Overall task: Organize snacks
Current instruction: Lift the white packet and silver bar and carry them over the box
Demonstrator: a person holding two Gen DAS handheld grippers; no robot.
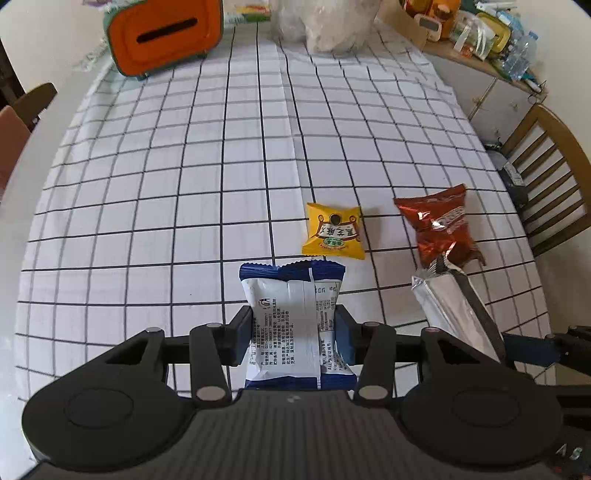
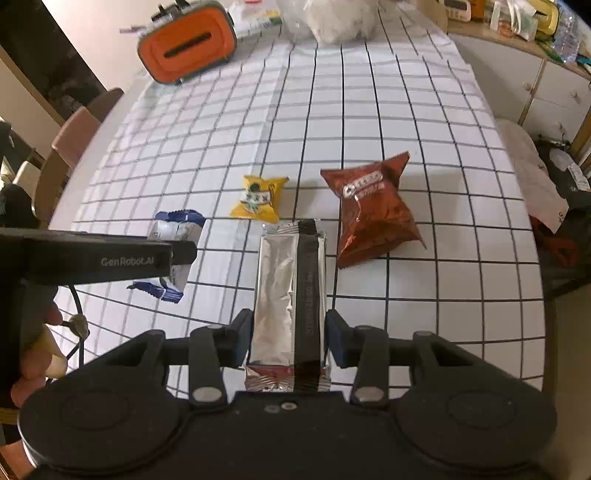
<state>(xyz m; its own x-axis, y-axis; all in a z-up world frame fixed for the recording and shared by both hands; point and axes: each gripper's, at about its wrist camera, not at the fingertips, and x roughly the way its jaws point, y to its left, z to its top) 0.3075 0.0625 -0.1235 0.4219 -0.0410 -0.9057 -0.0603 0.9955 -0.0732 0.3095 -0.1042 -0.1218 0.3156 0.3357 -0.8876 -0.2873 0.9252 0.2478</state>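
Observation:
My left gripper (image 1: pixel 293 317) is shut on a blue-and-white snack packet (image 1: pixel 295 321), back side up, held low over the checked tablecloth (image 1: pixel 184 184); the packet also shows in the right wrist view (image 2: pixel 173 254). My right gripper (image 2: pixel 288 332) is shut on a long silver-and-black packet (image 2: pixel 288 295), seen in the left wrist view (image 1: pixel 454 306) just right of the left gripper. A yellow packet (image 1: pixel 334 230) (image 2: pixel 258 199) and a red foil packet (image 1: pixel 439 229) (image 2: pixel 373 210) lie on the cloth just beyond both grippers.
An orange box with a slot (image 1: pixel 166 33) (image 2: pixel 186 46) stands at the far left of the table. A clear plastic bag (image 1: pixel 328 22) sits at the far edge. A wooden chair (image 1: pixel 546 173) stands right; a cluttered cabinet (image 2: pixel 554 85) is behind.

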